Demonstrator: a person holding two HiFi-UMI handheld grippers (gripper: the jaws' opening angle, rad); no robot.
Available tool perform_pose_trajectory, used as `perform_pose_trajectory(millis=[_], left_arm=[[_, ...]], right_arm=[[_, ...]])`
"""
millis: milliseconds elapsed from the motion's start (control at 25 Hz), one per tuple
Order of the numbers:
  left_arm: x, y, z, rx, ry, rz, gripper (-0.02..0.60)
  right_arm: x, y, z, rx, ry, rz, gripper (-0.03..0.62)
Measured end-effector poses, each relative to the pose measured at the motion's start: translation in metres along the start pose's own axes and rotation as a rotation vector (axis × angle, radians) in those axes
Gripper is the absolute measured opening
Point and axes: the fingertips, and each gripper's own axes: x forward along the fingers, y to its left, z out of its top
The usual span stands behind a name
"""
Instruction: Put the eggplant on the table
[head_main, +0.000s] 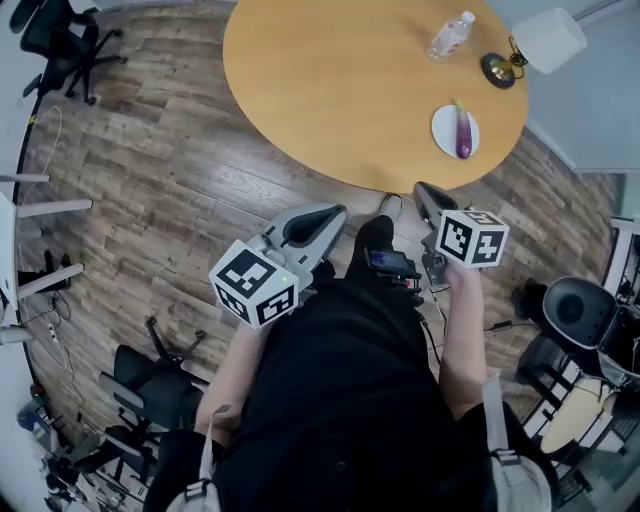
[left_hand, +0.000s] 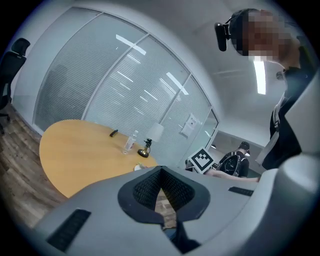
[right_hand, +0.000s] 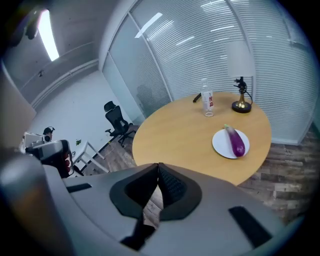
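Observation:
A purple eggplant (head_main: 463, 134) lies on a small white plate (head_main: 445, 128) near the right edge of the round wooden table (head_main: 340, 80). The right gripper view shows the same eggplant (right_hand: 236, 141) on its plate (right_hand: 222, 145), well ahead of the jaws. My left gripper (head_main: 335, 212) and right gripper (head_main: 422, 190) hover over the floor just short of the table's near edge. In their own views the left gripper (left_hand: 161, 170) and the right gripper (right_hand: 158, 167) are both shut, with nothing between the jaws.
A clear water bottle (head_main: 451, 35) and a white-shaded desk lamp (head_main: 540, 45) stand at the table's far right. A black office chair (head_main: 65, 45) stands far left, another black chair (head_main: 150, 385) lies near left, and dark equipment (head_main: 575, 310) sits at right. Glass walls with blinds ring the room.

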Motion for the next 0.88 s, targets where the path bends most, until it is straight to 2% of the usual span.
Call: perform_pose_trajectory(millis=[160,280,440,640,800,880], left_arm=[[-0.004,-0.017,-0.004,0.018,0.029,-0.092,0.012],[-0.003,-0.027,-0.007,0.032,0.043,-0.131,0.012],[0.003,-0.041,0.000,0.041,0.020,-0.173,0.012],[0.019,-0.053,-0.003,0.053,0.039,-0.207,0.012],[0.026,-0.064,-0.021,0.197,0.131,-0.219,0.012],[0.032,-0.071,-0.027,0.199,0.152,-0.243,0.012]], right_arm=[[-0.033,0.005,-0.017,0.068,-0.061,-0.034,0.018],[-0.051,0.001,-0.025,0.106,-0.096,-0.054,0.018],[-0.084,-0.001,-0.020,0.094,-0.168,-0.054,0.018],[-0.122,0.018,0.006,0.051,-0.323,0.040,0.018],[-0.149,0.036,0.009,0.083,-0.469,0.130,0.018],[-0.159,0.036,0.002,0.079,-0.502,0.139,0.018]])
